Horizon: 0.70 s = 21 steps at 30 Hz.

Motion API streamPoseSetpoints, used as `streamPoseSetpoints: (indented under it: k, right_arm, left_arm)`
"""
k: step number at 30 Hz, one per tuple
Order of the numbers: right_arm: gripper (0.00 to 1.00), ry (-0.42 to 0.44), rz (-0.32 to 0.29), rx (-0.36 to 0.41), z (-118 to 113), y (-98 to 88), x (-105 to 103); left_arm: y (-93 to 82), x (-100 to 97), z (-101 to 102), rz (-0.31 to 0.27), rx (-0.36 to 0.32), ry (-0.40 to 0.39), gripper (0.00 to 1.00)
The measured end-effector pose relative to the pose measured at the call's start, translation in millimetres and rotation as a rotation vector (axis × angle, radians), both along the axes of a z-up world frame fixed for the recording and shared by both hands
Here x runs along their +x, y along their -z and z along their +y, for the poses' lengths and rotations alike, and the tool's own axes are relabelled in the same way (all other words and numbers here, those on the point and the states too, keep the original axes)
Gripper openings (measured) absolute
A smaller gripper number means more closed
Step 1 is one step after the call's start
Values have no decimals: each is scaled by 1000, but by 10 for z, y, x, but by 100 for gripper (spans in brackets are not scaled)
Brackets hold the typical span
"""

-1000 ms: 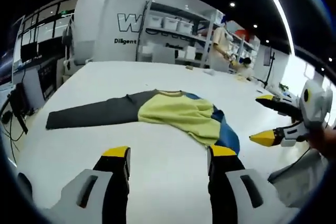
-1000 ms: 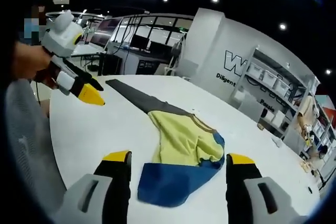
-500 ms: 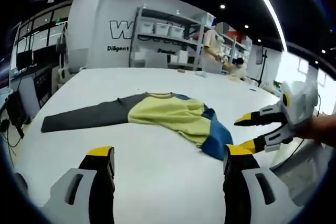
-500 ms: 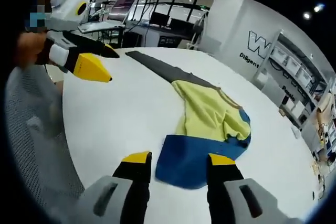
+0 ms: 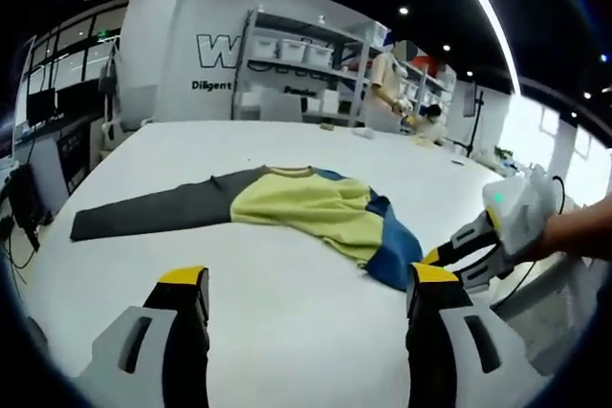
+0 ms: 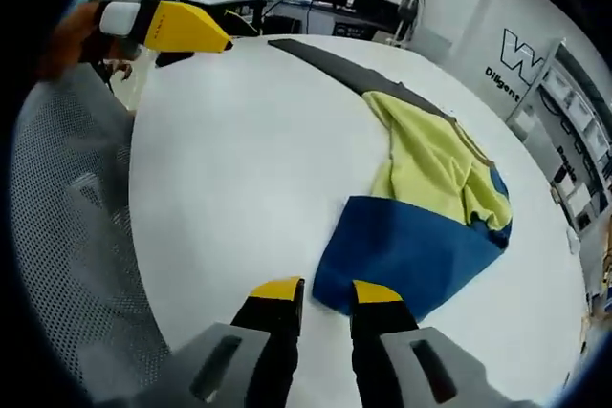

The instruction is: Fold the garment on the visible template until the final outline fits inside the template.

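Right gripper at the garment's blue corner, left gripper held back with jaws wide.

In the right gripper view, the right gripper (image 6: 318, 290) sits low at 6 o'clock with its yellow-tipped jaws drawn close, a narrow gap between them, at the near corner of the garment's blue part; whether cloth is pinched I cannot tell. The garment (image 6: 432, 200) lies flat on the white table (image 6: 244, 160), blue nearest, yellow in the middle, a dark grey sleeve running toward 11 o'clock. The left gripper (image 6: 177, 28) hovers at 10 o'clock above the table edge, apart from the cloth. In the left gripper view, the left gripper (image 5: 301, 282) has its jaws spread wide and empty, level above bare table, the garment (image 5: 287, 207) ahead toward 12 o'clock; the right gripper (image 5: 469, 250) enters from 3 o'clock, held by a hand (image 5: 574, 236), angled down to the blue edge.
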State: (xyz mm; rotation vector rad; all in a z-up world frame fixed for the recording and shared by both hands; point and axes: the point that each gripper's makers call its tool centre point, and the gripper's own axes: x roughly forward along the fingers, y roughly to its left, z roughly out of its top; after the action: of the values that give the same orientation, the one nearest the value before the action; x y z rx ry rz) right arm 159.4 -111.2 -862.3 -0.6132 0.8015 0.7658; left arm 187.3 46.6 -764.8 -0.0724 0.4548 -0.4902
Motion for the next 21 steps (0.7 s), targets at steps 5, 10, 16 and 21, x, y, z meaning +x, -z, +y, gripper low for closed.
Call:
streamPoseSetpoints:
  k: [5,10,16,21]
  right_arm:
    - [11,-1,19,-7,-10,65,-7]
    - [8,28,43,26,-7,72,1]
    - [0,70,50,42,-45,65,13]
    - [0,59,34,31,-37,58,15]
  left_arm:
    - [19,-1,-5,7,0,8,79]
    - [19,8,-1,11,-7,9,77]
    - [32,-1,-12,20,-11,17,76]
    - [36,-3,-3,20,-7,19,75]
